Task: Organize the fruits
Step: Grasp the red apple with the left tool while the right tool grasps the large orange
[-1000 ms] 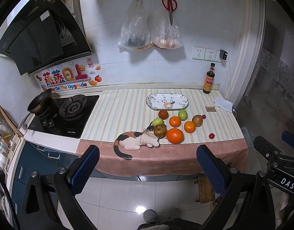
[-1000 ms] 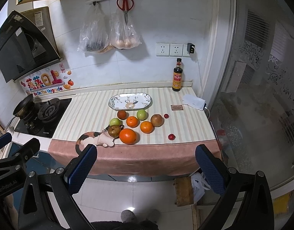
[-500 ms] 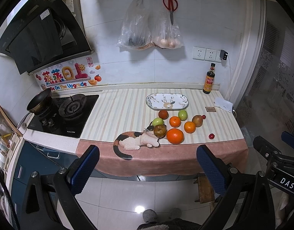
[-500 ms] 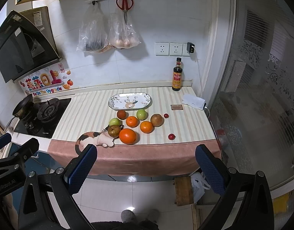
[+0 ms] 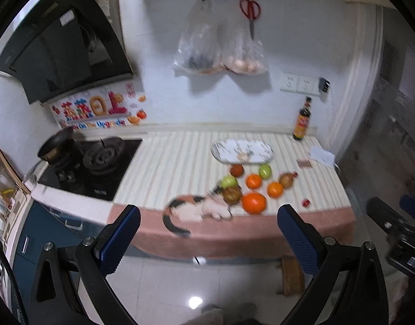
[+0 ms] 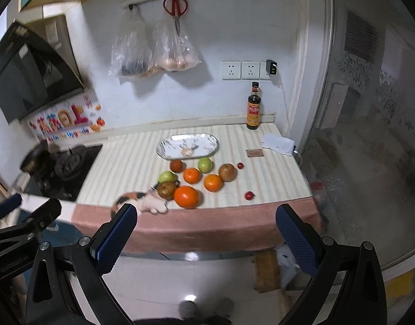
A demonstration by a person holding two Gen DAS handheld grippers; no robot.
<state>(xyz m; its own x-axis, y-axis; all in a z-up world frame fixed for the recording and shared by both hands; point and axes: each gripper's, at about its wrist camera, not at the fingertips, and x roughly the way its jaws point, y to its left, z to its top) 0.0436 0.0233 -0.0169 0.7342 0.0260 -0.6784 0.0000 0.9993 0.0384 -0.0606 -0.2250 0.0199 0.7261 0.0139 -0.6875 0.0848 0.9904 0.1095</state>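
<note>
Fruits (image 6: 191, 181) beside plate (image 6: 164, 150) | both jaws wide apart, empty; left view blurred | right view sharper

right gripper (image 6: 206, 228) hangs wide apart before the counter; oranges, green apples and pears cluster below an empty oval plate (image 6: 164, 146).

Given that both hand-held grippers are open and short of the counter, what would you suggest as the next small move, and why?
Probably bring the right hand-held gripper forward toward the large orange: it lies nearest the counter's front edge, and the oval plate behind the fruit holds none yet.
</note>
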